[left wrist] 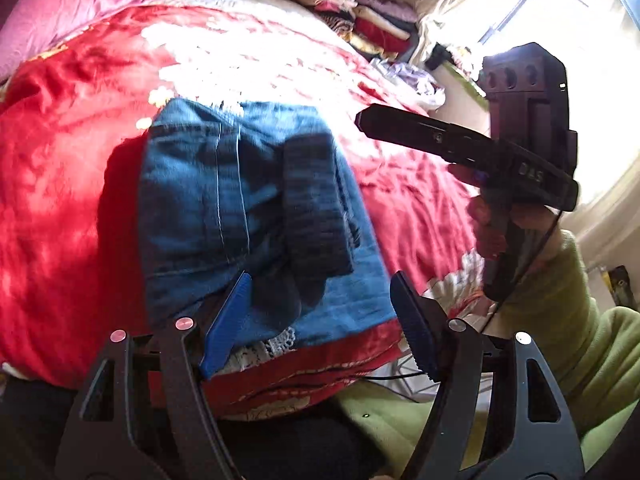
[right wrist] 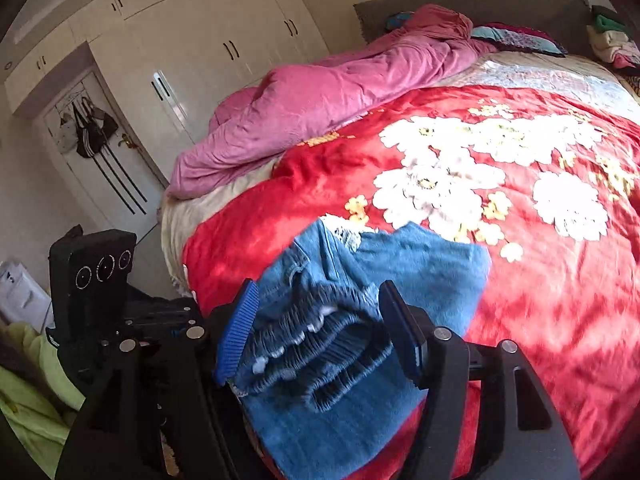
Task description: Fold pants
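Note:
Blue denim pants lie folded in a compact stack near the front edge of the bed; in the right wrist view their gathered elastic waistband faces me. My left gripper is open, its blue pads spread over the near edge of the stack, holding nothing. My right gripper is open, its pads either side of the waistband without pinching it. The right gripper's body shows in the left wrist view, held above the bed to the right of the pants.
A red blanket with white flowers covers the bed. A pink quilt lies bunched along the far side. Folded clothes are piled at the headboard. White wardrobes stand beyond. The person's green sleeve is at right.

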`<state>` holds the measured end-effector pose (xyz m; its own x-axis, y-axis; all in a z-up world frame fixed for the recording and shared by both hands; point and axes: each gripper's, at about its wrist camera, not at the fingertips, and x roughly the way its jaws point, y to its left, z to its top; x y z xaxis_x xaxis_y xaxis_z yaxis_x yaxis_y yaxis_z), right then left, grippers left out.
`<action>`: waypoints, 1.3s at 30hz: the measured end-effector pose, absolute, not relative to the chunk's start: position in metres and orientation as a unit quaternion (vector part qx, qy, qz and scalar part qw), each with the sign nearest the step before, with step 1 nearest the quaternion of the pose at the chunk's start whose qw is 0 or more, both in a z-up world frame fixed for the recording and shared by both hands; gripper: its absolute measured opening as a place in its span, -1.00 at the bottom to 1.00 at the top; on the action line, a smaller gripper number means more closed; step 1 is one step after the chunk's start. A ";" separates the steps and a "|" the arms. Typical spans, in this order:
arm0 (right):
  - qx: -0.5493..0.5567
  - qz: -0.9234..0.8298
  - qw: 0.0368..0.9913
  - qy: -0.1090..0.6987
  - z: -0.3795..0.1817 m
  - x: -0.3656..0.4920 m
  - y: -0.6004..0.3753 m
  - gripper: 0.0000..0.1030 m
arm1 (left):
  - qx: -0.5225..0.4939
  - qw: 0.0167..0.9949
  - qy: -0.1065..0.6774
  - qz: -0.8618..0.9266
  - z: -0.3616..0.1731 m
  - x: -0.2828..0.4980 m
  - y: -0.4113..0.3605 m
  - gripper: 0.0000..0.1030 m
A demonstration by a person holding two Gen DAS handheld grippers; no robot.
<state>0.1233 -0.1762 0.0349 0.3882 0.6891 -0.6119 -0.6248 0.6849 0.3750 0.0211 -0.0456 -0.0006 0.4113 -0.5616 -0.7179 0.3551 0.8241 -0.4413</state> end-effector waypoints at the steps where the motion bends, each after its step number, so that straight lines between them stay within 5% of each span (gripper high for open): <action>1: 0.037 0.386 0.833 0.395 0.029 0.123 -0.175 0.21 | -0.108 0.831 0.474 -0.271 -0.005 0.024 -0.047 0.23; 13: -0.023 0.296 0.837 0.459 -0.024 0.138 -0.162 0.15 | -0.079 0.838 0.474 -0.259 -0.009 0.018 -0.054 0.24; 20: -0.006 0.314 0.859 0.405 0.006 0.117 -0.172 0.20 | -0.068 0.866 0.439 -0.231 0.013 0.009 -0.042 0.42; 28: 0.008 0.303 0.879 0.370 0.029 0.105 -0.181 0.51 | -0.061 0.879 0.427 -0.204 0.027 0.007 -0.031 0.59; 39: -0.034 0.299 0.902 0.310 0.056 0.060 -0.188 0.51 | -0.053 0.885 0.432 -0.162 0.028 0.025 -0.009 0.80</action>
<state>0.0597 -0.1880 0.0559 0.6283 0.5187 -0.5798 -0.5609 0.8185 0.1244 0.0250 -0.0094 0.0277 0.5734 -0.3327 -0.7487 0.2416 0.9419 -0.2335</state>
